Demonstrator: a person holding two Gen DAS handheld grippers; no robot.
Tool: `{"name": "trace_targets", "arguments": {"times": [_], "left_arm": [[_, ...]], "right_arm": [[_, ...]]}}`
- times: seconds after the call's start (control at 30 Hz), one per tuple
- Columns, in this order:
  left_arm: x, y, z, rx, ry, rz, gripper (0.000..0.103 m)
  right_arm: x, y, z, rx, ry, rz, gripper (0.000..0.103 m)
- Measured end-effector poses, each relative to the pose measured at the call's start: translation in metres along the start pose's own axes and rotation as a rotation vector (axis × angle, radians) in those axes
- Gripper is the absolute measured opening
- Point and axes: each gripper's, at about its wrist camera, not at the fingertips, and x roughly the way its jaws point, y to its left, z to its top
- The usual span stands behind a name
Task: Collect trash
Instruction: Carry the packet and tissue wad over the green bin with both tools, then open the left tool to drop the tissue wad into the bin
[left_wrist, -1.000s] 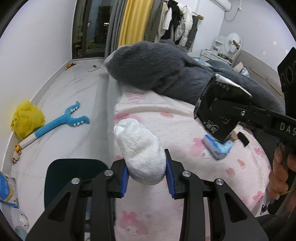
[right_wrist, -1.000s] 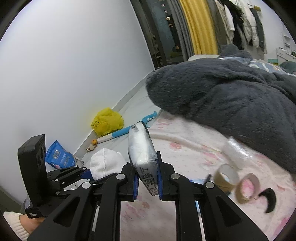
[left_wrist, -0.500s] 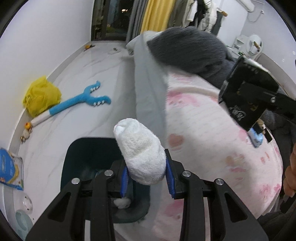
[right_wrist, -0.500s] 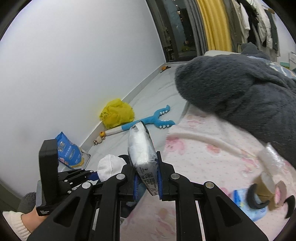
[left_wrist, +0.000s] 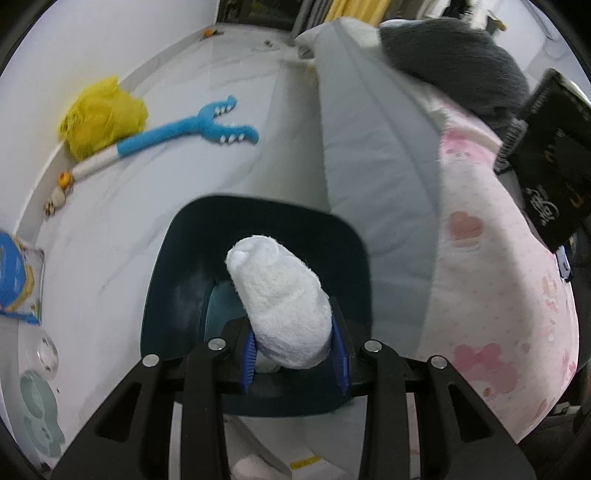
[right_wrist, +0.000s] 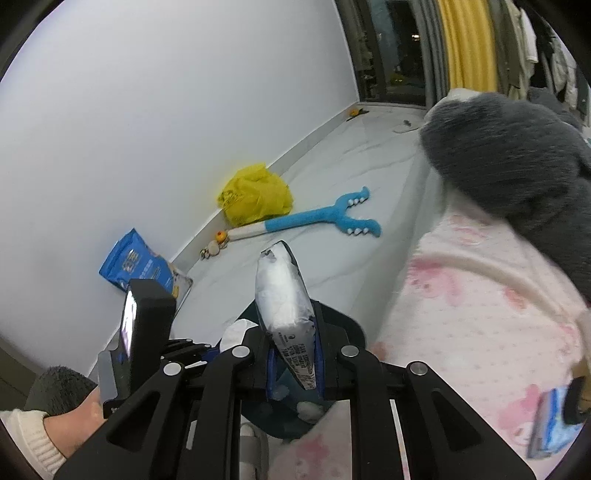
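Observation:
My left gripper (left_wrist: 293, 360) is shut on a white crumpled tissue wad (left_wrist: 282, 299), held right above the opening of a dark teal trash bin (left_wrist: 173, 266) on the floor beside the bed. A small white scrap lies inside the bin. My right gripper (right_wrist: 291, 365) is shut on a silver snack wrapper (right_wrist: 284, 299) standing upright between its pads, above the bin's far rim (right_wrist: 345, 321). In the right wrist view the left gripper's body (right_wrist: 147, 325) and the tissue wad (right_wrist: 236, 330) show at lower left. The black face of the wrapper (left_wrist: 550, 177) shows at the right edge of the left wrist view.
A bed with a pink patterned sheet (left_wrist: 491, 280) and a dark grey fleece blanket (right_wrist: 517, 162) fills the right. On the white floor lie a blue plush toy (right_wrist: 317, 218), a yellow bag (right_wrist: 255, 195) and a blue packet (right_wrist: 136, 266) by the wall.
Both grippers swung from over the bed to the floor side and tilted down. The teal bin came into view and now lies under the tissue wad. Both grips stayed shut.

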Motion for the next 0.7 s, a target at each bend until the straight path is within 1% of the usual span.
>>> {"name": "trace_targets", "arguments": {"times": [0.13, 0.23, 0.3, 0.4, 0.53, 0.6, 0.7], "left_arm": [[0.007, 0.022, -0.003, -0.055, 0.044, -0.008, 0.038], [0.011, 0.031, -0.006, -0.078, 0.072, -0.007, 0.042], [0.012, 0.035, -0.007, -0.087, 0.080, -0.008, 0.049], [0.005, 0.039, -0.007, -0.083, 0.063, -0.006, 0.058], [-0.006, 0.047, -0.006, -0.087, 0.037, -0.003, 0.064], [-0.014, 0.049, -0.005, -0.083, 0.012, -0.002, 0.068], [-0.026, 0.054, -0.004, -0.079, -0.026, 0.001, 0.070]], "right_arm": [[0.018, 0.015, 0.000, -0.019, 0.035, 0.005, 0.016], [0.030, 0.023, 0.000, -0.023, 0.060, 0.008, 0.016], [0.038, 0.027, -0.001, -0.022, 0.073, 0.010, 0.016], [0.052, 0.030, -0.003, -0.023, 0.101, 0.006, 0.016], [0.075, 0.032, -0.007, -0.012, 0.142, 0.005, 0.016], [0.084, 0.032, -0.009, -0.010, 0.161, 0.002, 0.016], [0.100, 0.034, -0.014, -0.006, 0.195, -0.005, 0.016]]}}
